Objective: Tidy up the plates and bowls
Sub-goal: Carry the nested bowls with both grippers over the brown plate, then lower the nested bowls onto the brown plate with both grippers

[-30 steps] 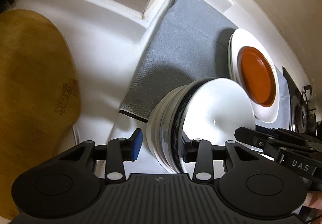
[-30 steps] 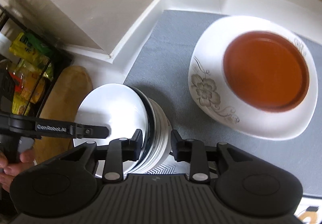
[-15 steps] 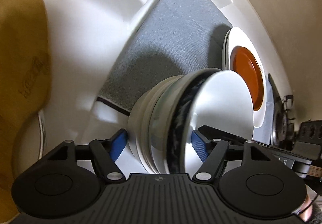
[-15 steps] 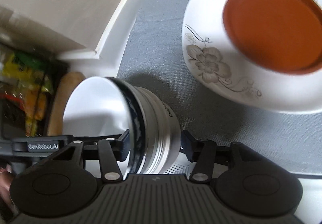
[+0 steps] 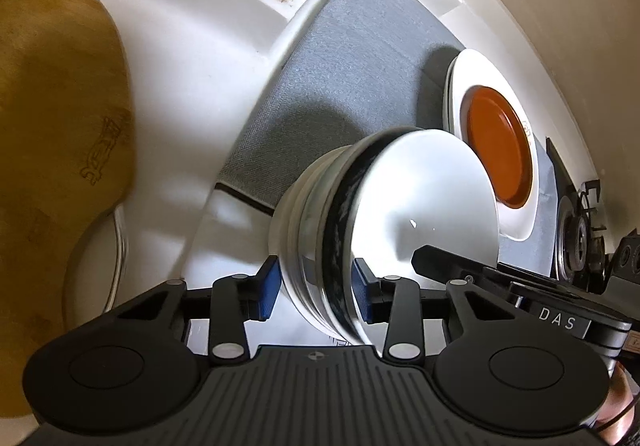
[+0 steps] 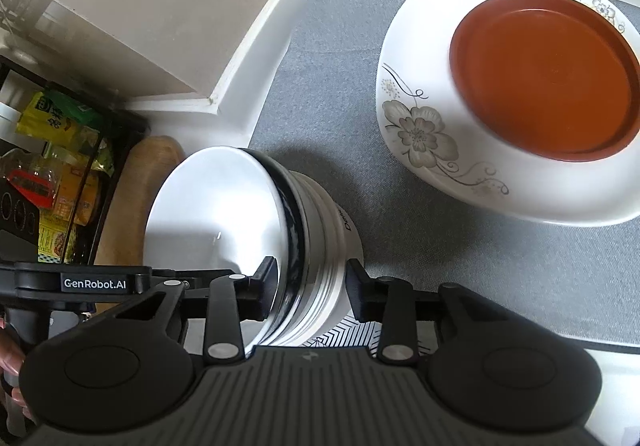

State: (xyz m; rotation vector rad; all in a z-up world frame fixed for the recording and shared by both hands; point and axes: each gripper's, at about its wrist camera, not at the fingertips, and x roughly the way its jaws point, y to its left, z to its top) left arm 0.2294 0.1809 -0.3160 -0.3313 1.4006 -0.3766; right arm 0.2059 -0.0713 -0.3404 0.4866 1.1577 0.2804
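Wooden board, far left on the white counter. Stack of bowls, at the near edge of the grey mat: left hand-held gripper and right hand-held gripper each straddle its rim from opposite sides, jaws narrow and closing, pads at the stack. White floral plate carrying a brown plate, right on the mat.

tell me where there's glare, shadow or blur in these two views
Left wrist: a small glint inside the top bowl, the bowls' shadow on the grey mat, the wooden board soft. Right wrist: sheen inside the bowl, the plates slightly blurred, straight edges bent by the fisheye.
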